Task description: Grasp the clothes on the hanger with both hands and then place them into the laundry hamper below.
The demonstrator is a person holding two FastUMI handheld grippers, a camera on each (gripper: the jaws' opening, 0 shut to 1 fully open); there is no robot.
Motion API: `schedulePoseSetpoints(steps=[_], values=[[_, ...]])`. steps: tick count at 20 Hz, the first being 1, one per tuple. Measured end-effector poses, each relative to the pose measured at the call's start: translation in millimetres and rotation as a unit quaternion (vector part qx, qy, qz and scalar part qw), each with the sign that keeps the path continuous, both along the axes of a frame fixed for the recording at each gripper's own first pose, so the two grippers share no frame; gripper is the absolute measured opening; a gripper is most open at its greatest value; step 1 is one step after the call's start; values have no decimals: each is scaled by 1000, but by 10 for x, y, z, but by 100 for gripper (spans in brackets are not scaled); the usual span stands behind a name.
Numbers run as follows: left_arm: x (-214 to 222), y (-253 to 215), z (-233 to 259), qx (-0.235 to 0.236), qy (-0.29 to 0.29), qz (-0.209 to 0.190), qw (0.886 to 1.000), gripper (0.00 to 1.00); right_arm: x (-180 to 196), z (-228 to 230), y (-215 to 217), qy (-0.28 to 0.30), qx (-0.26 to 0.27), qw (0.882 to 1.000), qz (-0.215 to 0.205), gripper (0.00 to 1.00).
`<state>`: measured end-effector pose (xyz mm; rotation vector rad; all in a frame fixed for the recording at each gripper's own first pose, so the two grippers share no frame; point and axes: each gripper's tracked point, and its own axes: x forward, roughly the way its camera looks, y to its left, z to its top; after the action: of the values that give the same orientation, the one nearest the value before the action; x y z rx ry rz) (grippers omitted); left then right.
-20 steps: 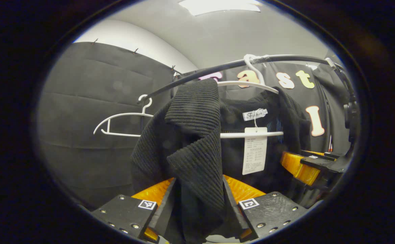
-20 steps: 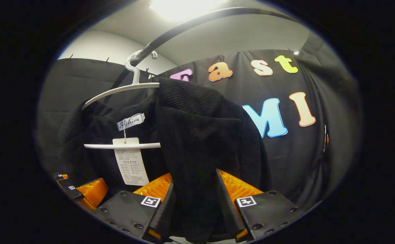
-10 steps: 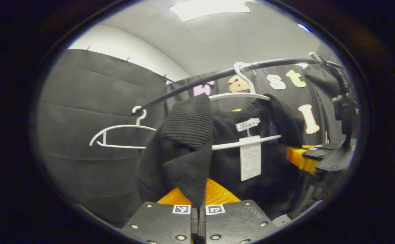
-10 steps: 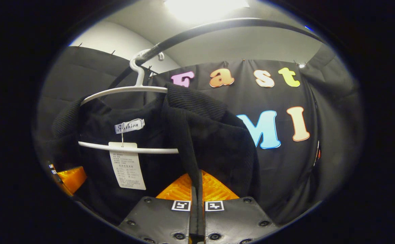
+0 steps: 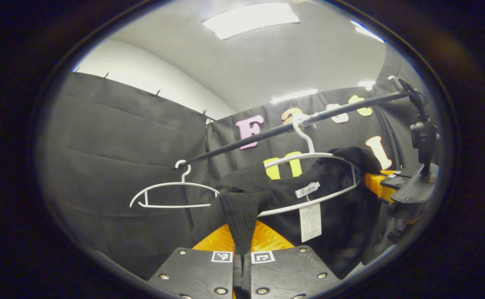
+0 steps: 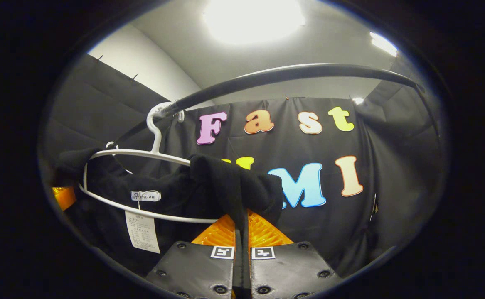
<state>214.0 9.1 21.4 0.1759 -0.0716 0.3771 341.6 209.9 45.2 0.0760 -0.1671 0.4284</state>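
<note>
A black knitted garment (image 5: 284,195) (image 6: 171,195) with a white tag (image 5: 310,222) hangs on a white hanger (image 5: 308,155) (image 6: 142,153) on the black rail (image 5: 288,126) (image 6: 288,74). My left gripper (image 5: 242,249) is shut on one shoulder of the garment, pulled down off the hanger's end. My right gripper (image 6: 241,232) is shut on the other shoulder. The right gripper (image 5: 396,178) also appears at the right edge of the left gripper view. The hamper is out of sight.
A second, bare white hanger (image 5: 171,195) hangs farther along the rail. A black clamp mount (image 5: 423,137) sits at the rail's right end. Black cloth walls close in behind and to the sides.
Both grippers went from open around the shoulders to shut on them, then moved down and back. The garment's shoulders have slipped off the hanger ends, and the hanger has tilted.
</note>
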Motion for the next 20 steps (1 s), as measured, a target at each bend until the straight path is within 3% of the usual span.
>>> schedulePoseSetpoints(steps=[9, 20], values=[[-80, 197, 693, 43, -45, -4, 998, 1, 271, 314, -388, -46, 2, 998, -45, 1], [95, 736, 729, 68, -19, -25, 997, 1, 667, 199, -624, -40, -7, 996, -76, 1]])
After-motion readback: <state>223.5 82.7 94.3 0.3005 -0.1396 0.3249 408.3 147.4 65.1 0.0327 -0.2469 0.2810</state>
